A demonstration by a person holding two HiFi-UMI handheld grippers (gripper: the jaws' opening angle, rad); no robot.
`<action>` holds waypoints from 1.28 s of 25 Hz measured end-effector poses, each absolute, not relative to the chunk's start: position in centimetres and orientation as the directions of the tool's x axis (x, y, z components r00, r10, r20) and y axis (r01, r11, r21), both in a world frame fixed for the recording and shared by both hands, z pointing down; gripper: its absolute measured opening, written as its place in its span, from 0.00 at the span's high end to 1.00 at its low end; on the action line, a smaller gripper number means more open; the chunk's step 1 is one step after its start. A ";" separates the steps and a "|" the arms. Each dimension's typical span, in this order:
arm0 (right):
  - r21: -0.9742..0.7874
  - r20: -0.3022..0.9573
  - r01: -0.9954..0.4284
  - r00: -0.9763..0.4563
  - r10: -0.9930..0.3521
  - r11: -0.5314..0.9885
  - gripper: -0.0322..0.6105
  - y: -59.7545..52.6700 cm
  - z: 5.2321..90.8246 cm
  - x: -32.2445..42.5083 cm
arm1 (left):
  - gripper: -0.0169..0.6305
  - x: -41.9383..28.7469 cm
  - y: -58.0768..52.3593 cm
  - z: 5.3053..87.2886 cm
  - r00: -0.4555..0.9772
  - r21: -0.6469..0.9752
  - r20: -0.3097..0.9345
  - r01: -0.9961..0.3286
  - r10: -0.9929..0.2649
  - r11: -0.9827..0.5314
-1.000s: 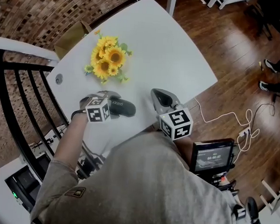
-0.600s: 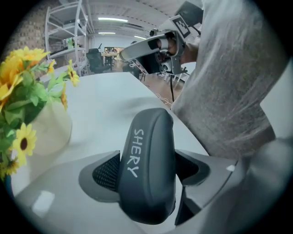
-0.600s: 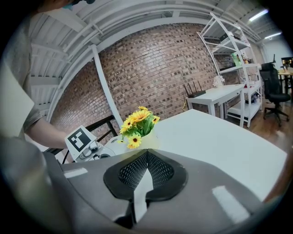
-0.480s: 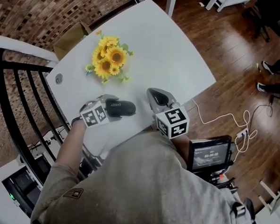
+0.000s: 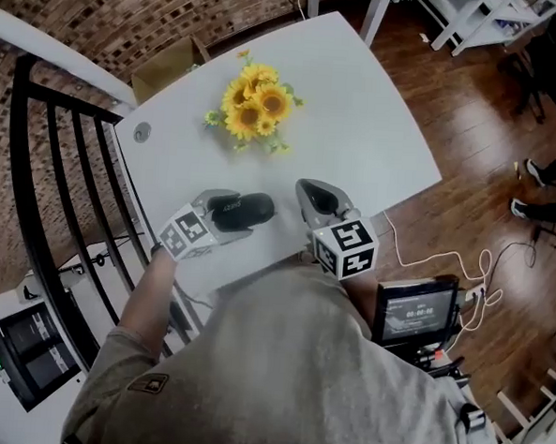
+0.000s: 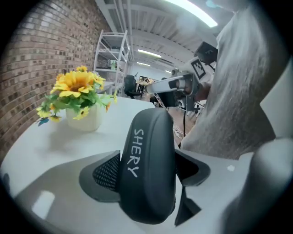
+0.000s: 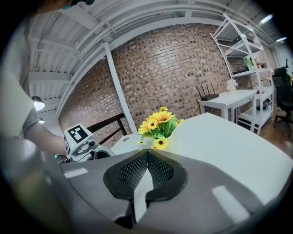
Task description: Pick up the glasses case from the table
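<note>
The dark glasses case [image 5: 242, 209] with white lettering is clamped between the jaws of my left gripper [image 5: 230, 207], near the table's front edge. In the left gripper view the case [image 6: 147, 169] fills the gap between the two pads and stands on end above the tabletop. My right gripper [image 5: 319, 198] hovers just right of the case, over the table's near edge. Its jaws are pressed together with nothing between them, as the right gripper view [image 7: 146, 170] shows.
A pot of yellow sunflowers [image 5: 254, 110] stands further back on the white table [image 5: 359, 118]. A black railing [image 5: 63, 203] runs along the left. A cardboard box [image 5: 165, 64] sits behind the table. On the wooden floor at right are cables and a monitor [image 5: 421, 310].
The head view has shifted, so the table and flowers appear further right and up. The left gripper keeps hold of the case. The right gripper stays beside it.
</note>
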State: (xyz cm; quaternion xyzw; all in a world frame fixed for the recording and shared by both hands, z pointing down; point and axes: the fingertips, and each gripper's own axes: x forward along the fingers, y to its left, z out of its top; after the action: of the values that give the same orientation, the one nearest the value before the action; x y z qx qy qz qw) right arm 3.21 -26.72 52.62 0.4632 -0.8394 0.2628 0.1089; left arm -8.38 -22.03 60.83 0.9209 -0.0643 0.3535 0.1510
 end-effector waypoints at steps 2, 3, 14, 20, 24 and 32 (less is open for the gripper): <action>-0.331 0.419 -0.826 -0.561 -0.714 0.455 0.93 -26.3 52.1 2.3 | 0.42 -9.2 -21.7 59.9 0.775 0.252 0.628 -0.291 -0.073 -0.923; -0.327 0.416 -0.822 -0.568 -0.711 0.466 0.93 -26.0 51.9 1.8 | 0.42 -9.6 -21.5 59.3 0.791 0.263 0.603 -0.322 -0.106 -0.909; -0.290 0.378 -0.778 -0.628 -0.681 0.557 0.93 -21.8 49.2 -4.3 | 0.42 -14.9 -18.5 50.6 0.849 0.427 0.256 -0.528 -0.462 -0.734; -0.276 0.360 -0.758 -0.652 -0.668 0.591 0.93 -19.5 47.8 -7.1 | 0.42 -17.6 -16.6 46.7 0.825 0.579 0.077 -0.494 -0.560 -0.648; -0.264 0.355 -0.753 -0.657 -0.665 0.602 0.93 -18.0 47.5 -8.1 | 0.42 -18.5 -15.3 45.6 0.826 0.621 -0.004 -0.440 -0.564 -0.649; -0.254 0.367 -0.767 -0.640 -0.675 0.590 0.93 -16.2 47.6 -8.3 | 0.42 -18.3 -14.0 44.4 0.840 0.633 -0.077 -0.375 -0.537 -0.677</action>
State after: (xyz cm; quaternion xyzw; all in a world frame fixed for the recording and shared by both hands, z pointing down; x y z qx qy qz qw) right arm -8.34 -16.21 47.59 0.4078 -0.8839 0.1972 0.1164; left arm -18.32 -13.97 44.36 0.9065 -0.2515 -0.1293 0.3135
